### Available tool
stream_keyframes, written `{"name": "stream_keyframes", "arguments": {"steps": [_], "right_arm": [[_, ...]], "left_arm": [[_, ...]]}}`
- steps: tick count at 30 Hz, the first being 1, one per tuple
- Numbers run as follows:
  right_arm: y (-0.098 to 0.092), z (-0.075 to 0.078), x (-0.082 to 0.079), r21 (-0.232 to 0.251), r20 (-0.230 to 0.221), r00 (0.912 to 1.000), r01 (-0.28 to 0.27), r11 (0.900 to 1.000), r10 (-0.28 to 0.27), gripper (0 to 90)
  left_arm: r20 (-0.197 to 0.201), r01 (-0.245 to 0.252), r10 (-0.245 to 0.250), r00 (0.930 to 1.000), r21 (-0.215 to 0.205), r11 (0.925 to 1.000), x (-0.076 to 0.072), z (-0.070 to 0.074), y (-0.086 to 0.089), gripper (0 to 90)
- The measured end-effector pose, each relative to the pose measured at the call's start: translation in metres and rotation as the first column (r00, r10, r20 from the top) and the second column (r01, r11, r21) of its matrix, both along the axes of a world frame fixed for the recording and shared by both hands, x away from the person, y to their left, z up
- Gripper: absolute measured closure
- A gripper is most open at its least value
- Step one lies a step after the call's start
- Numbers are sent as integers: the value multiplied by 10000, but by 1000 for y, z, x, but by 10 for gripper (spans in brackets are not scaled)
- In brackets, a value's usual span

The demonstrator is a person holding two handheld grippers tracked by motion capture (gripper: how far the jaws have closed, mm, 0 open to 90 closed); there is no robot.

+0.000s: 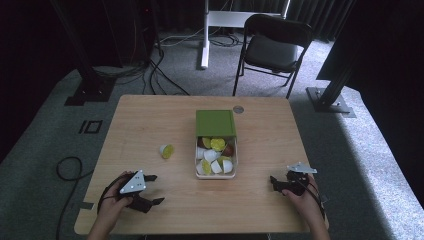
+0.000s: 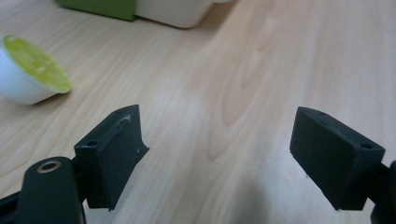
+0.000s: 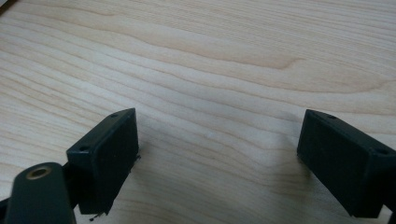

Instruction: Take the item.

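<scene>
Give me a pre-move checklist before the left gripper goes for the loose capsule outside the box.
1. Left gripper open, nothing between the fingers: ok.
2. Right gripper open, resting away from the box: ok.
3. Green-topped capsule lies alone on the table, on its side: ok.
4. Table between left gripper and capsule bare: ok.
5. Box open, green lid slid back: ok.
6. Room left in the box for another capsule: cannot tell.
</scene>
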State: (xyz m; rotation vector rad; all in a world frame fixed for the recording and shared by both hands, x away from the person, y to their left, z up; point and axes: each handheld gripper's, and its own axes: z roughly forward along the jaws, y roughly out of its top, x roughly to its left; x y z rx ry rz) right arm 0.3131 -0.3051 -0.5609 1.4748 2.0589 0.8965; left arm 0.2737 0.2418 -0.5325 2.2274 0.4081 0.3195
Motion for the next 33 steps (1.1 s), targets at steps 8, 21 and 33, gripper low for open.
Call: {"name": "stream_keyframes", "arguments": {"steps": [8, 21, 33], "right_arm": [[0, 0, 0, 1, -2, 10000, 0, 10000, 0, 123], [0, 0, 0, 2, 1, 10000, 2, 10000, -2, 123], [0, 0, 0, 2, -4, 10000, 4, 10000, -4, 123]], "left_arm": [[-91, 693, -694, 9975, -132, 9975, -7, -5, 12, 183], [-632, 843, -831, 9945, 163, 9963, -5, -17, 28, 183], [-961, 231, -157, 9952, 759, 9968, -2, -22, 34, 183]]}}
